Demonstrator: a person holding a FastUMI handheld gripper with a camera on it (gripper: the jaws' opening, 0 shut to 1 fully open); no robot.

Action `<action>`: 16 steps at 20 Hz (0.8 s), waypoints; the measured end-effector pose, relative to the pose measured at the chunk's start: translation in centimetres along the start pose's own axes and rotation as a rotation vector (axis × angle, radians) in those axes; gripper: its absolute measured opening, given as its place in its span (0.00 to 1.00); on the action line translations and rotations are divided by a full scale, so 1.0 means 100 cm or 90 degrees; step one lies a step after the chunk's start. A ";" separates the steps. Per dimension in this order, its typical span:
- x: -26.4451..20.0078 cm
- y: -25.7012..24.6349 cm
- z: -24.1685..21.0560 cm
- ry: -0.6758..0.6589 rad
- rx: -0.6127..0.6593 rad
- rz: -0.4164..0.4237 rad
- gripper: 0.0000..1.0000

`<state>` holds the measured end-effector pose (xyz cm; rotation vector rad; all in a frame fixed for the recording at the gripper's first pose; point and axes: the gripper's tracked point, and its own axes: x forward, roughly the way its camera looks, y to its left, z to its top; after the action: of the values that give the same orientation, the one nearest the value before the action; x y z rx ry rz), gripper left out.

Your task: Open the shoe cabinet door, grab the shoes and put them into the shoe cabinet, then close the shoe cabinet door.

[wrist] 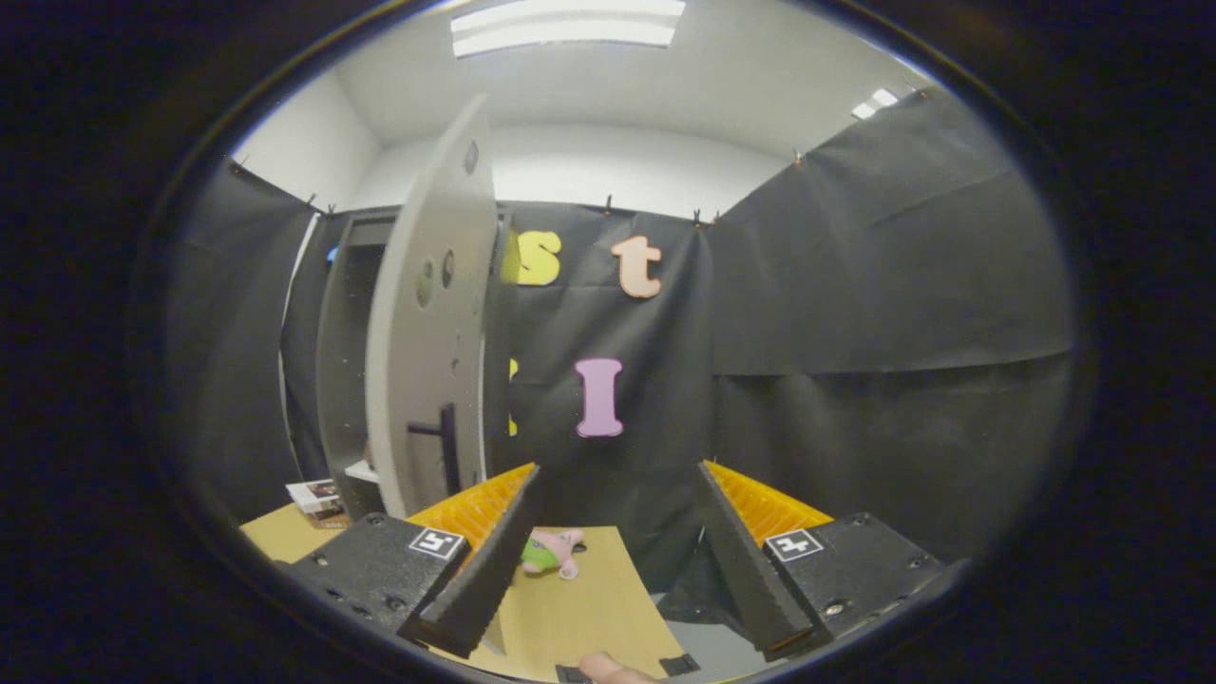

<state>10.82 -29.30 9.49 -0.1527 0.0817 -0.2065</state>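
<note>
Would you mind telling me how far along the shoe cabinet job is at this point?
Done: the cabinet door stands swung open. In hand: nothing; the gripper is open, its fingers spread on empty air above the wooden table, a small plush toy just ahead. Left: putting the shoes inside and closing the door.

The tool (617, 475) has two wedge-shaped fingers (484, 570) on speckled, screw-studded blocks bearing square black-and-white markers, with ribbed panels behind.
</note>
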 end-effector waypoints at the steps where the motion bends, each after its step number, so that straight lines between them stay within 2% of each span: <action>1: 0.017 -0.007 -0.012 0.021 0.007 -0.003 1.00; 3: 0.047 -0.010 -0.032 0.051 0.011 0.019 1.00; 5: 0.072 -0.002 -0.051 0.083 -0.022 0.055 1.00; 7: 0.094 0.011 -0.068 0.103 -0.008 0.084 1.00; 11: 0.092 0.048 -0.069 0.108 0.018 0.183 1.00; 13: 0.083 0.086 -0.060 0.090 0.030 0.259 1.00; 14: 0.079 0.101 -0.061 0.090 0.025 0.279 1.00; 15: 0.078 0.101 -0.059 0.089 0.016 0.271 1.00; 16: 0.074 0.106 -0.057 0.088 0.006 0.274 0.92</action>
<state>19.62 -21.45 1.69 -0.1082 0.2486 0.2119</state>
